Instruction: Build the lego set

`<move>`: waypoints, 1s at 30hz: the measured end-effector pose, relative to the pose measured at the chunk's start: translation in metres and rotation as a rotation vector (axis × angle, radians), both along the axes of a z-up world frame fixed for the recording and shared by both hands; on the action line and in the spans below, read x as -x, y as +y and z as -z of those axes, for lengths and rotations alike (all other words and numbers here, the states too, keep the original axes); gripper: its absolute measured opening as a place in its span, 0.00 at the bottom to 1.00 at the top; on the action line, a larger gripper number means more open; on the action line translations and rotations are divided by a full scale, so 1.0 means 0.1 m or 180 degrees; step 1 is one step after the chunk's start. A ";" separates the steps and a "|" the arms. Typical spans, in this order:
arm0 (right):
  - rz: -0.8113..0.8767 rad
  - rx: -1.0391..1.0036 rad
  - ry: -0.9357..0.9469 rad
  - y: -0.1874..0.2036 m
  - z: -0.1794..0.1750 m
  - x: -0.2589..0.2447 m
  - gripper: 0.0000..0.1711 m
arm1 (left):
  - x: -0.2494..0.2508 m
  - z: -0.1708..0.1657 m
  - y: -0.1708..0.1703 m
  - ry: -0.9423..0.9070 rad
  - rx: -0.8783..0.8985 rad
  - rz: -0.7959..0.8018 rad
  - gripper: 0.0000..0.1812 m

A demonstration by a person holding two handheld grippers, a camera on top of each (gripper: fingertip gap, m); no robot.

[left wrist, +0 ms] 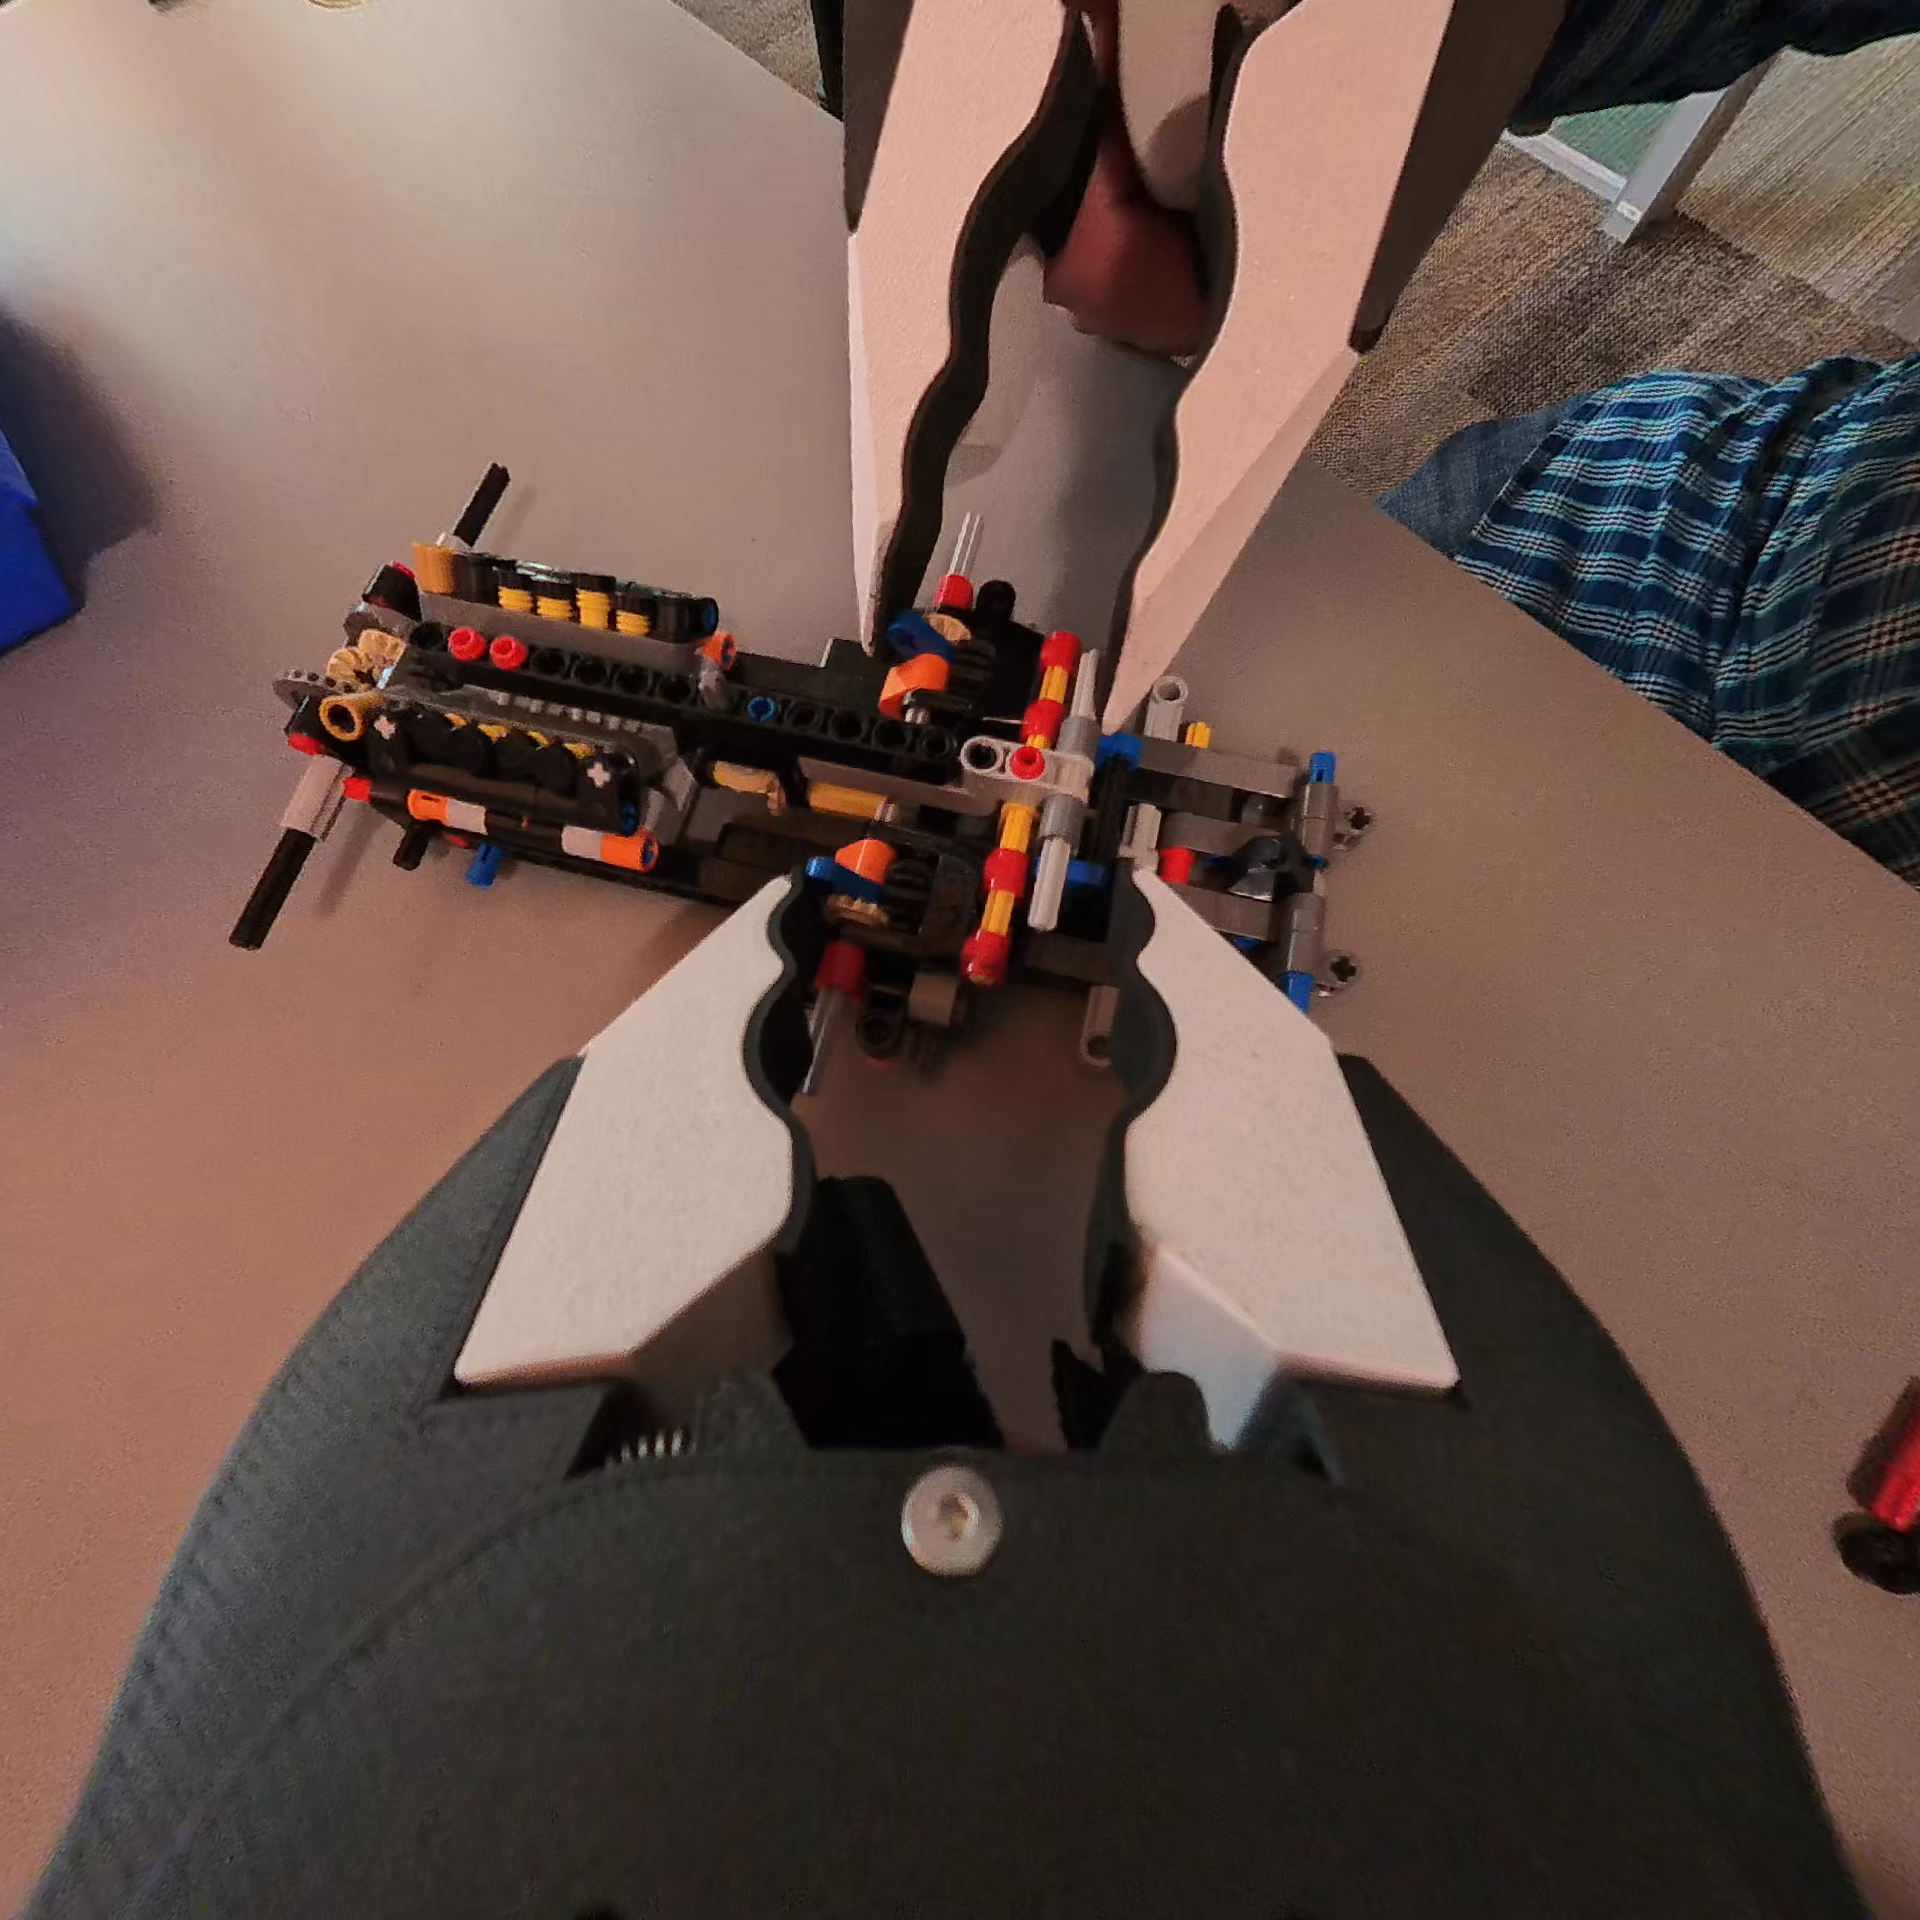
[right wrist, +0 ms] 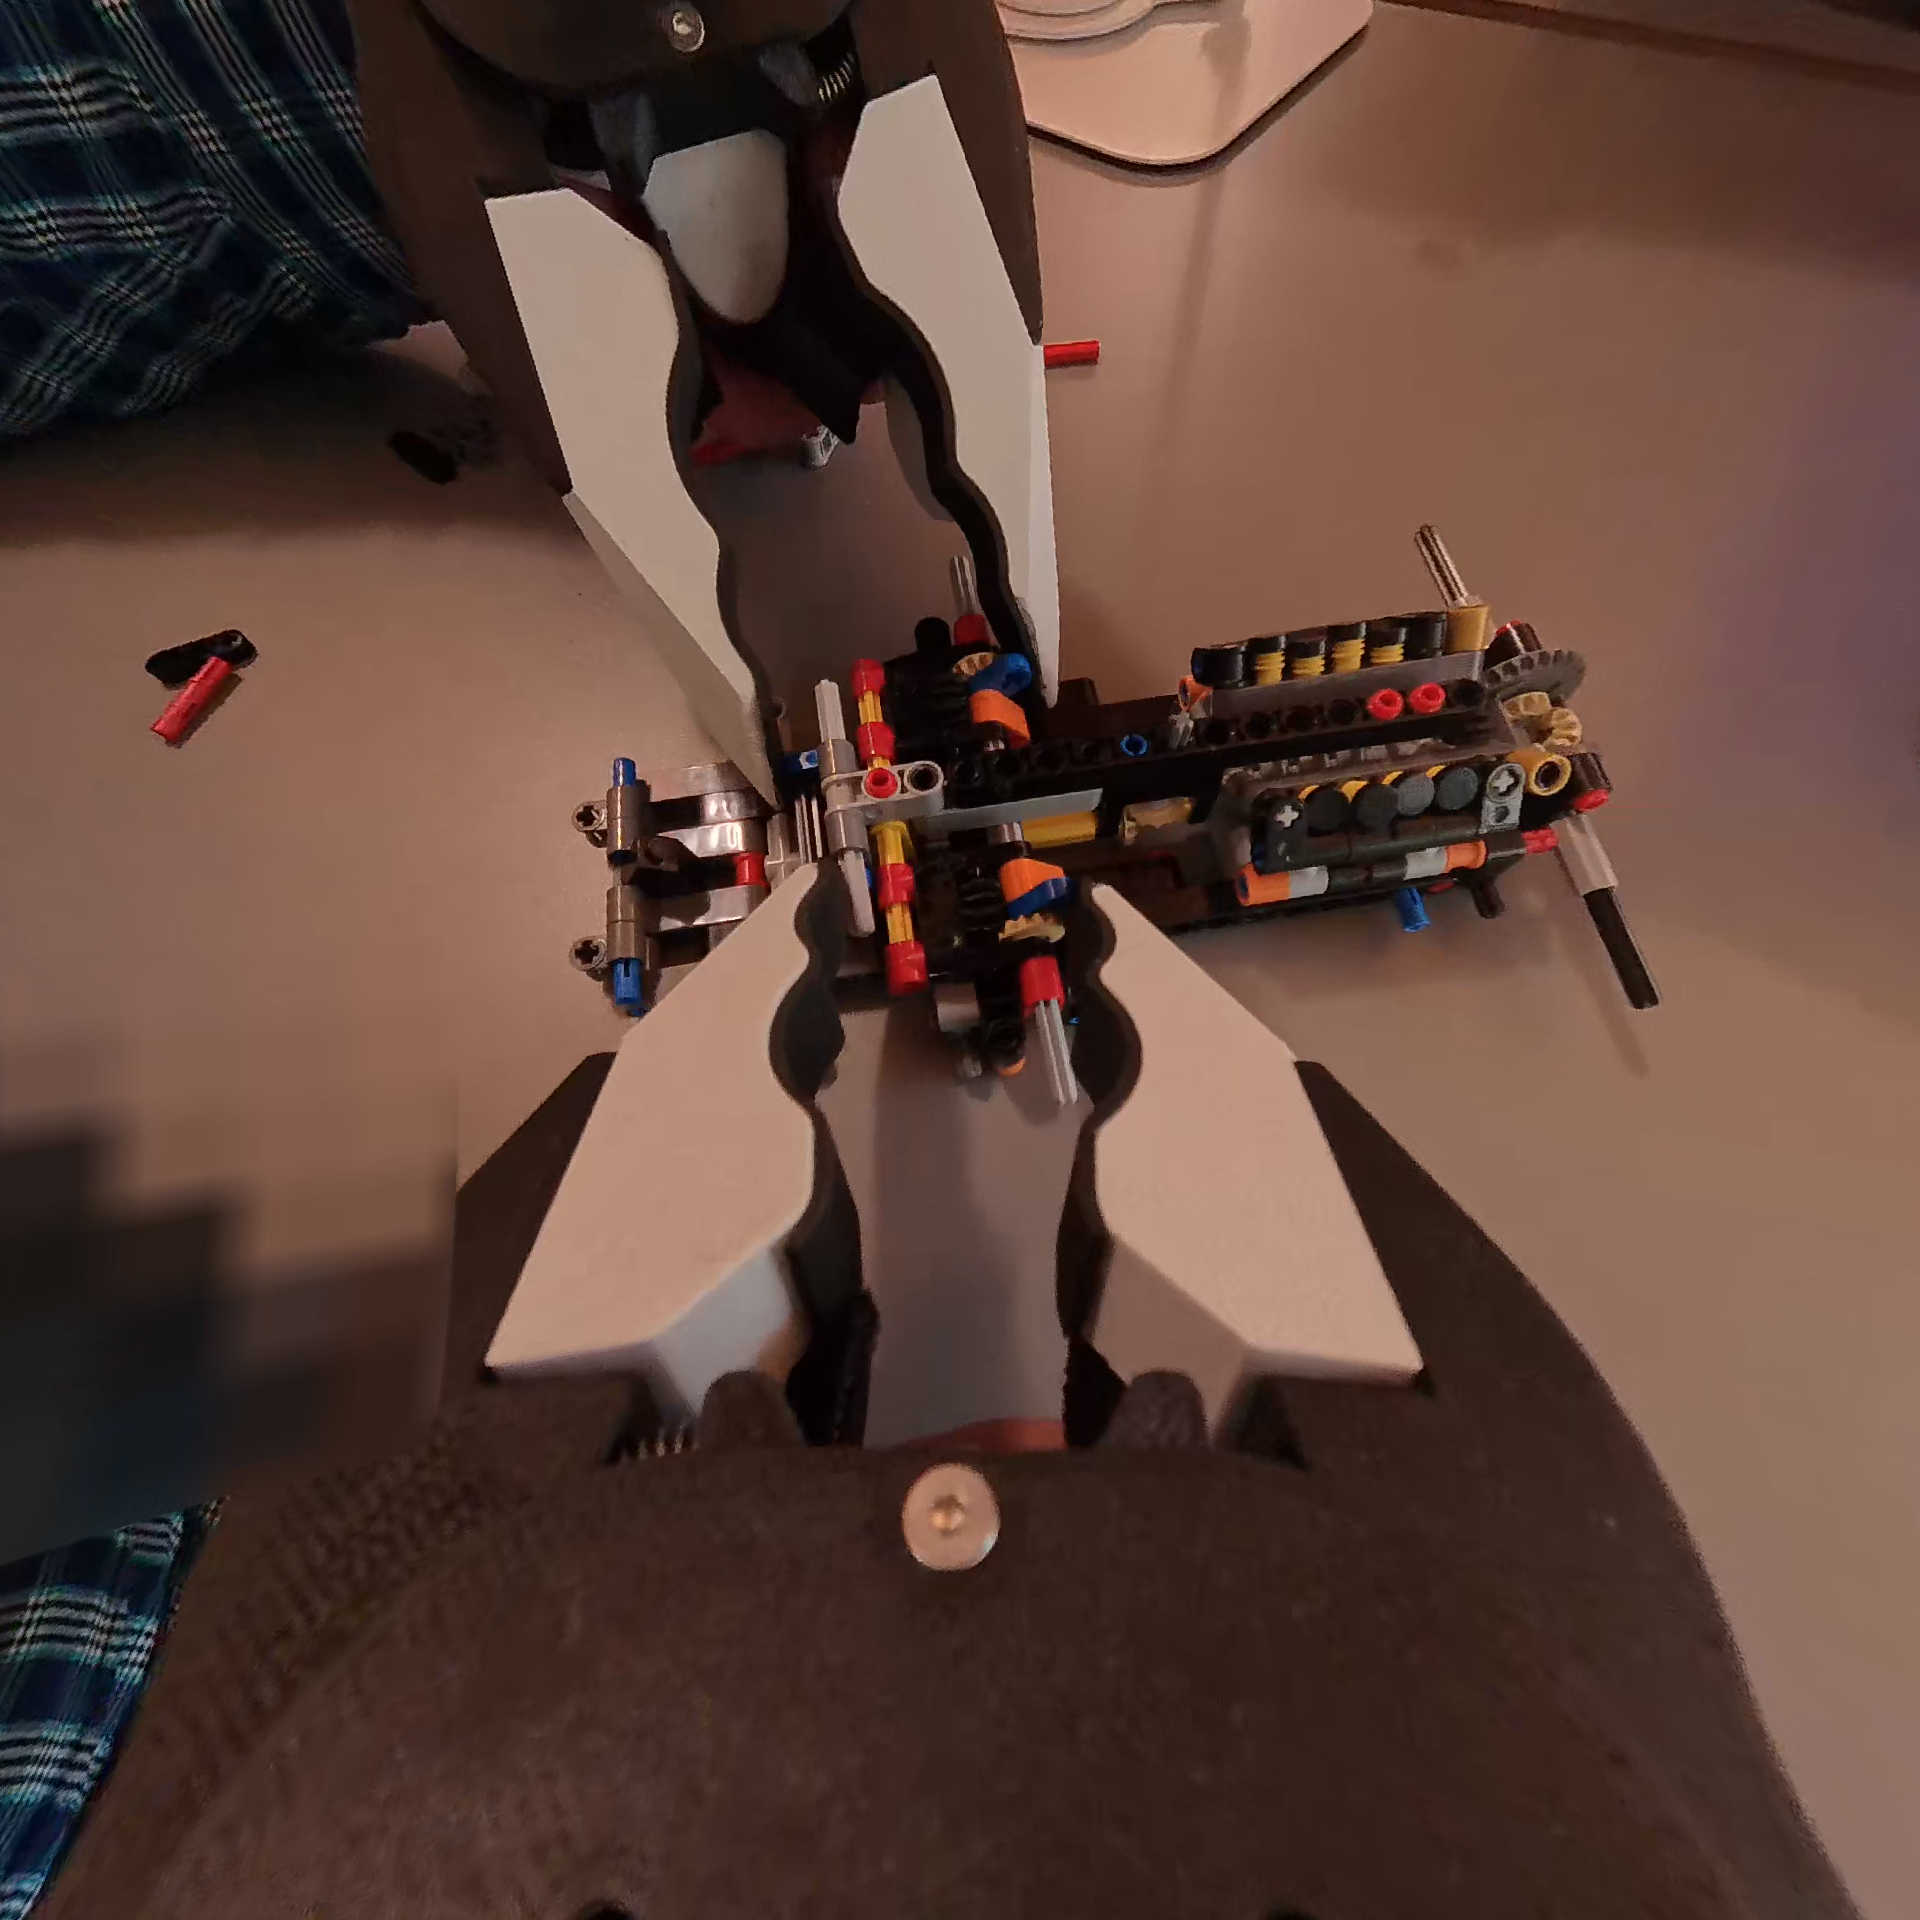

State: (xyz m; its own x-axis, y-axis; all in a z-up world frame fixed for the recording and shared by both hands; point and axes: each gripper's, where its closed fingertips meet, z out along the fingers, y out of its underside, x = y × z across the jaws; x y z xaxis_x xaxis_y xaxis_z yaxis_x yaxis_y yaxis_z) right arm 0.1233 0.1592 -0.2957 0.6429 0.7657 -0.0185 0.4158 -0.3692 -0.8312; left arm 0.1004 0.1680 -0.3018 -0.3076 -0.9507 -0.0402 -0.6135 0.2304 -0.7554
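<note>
A long Lego Technic chassis (left wrist: 582, 717) of black and grey beams with red, yellow, blue and orange pins lies flat on the tan table. It also shows in the right wrist view (right wrist: 1351, 790). My left gripper (left wrist: 964, 888) clasps the near side block of the chassis, jaws partly apart, with a red-capped grey axle between them. My right gripper (left wrist: 992, 675) comes from the far side and clasps the opposite side block. In its own view the right gripper (right wrist: 951, 894) holds that block, and the left gripper (right wrist: 906, 727) faces it.
A loose red pin on a black piece (right wrist: 197, 681) lies to the left, and a red axle (right wrist: 1070, 353) lies behind the left gripper. A pale tray (right wrist: 1195, 83) is at the far edge. A person's plaid-clothed leg (left wrist: 1714, 540) is beside the table edge. Only a small space, under 4 cm, lies between the two pairs of fingers.
</note>
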 end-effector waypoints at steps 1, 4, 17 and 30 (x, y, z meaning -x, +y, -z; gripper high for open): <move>-0.0011 0.0011 0.0005 0.00 0.00 0.00 0.23 | 0.00 0.00 0.00 -0.0010 0.0003 -0.0001 0.31; -0.0005 0.0059 0.0041 0.01 0.00 0.00 0.24 | 0.00 0.00 0.01 0.0004 0.0087 -0.0042 0.32; -0.0042 0.0085 0.0070 0.04 -0.01 0.01 0.25 | -0.02 0.02 0.00 0.0021 0.0064 -0.0050 0.32; -0.0043 -0.0126 -0.0023 0.01 -0.02 0.01 0.24 | -0.01 0.02 -0.02 -0.0052 -0.0140 -0.0067 0.31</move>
State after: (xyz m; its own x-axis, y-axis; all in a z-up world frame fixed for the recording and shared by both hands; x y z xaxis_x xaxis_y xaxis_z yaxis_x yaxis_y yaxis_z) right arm 0.1225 0.1605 -0.2937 0.6326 0.7743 0.0165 0.4264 -0.3305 -0.8420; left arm 0.1011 0.1662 -0.3034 -0.2866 -0.9541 -0.0871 -0.6062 0.2509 -0.7547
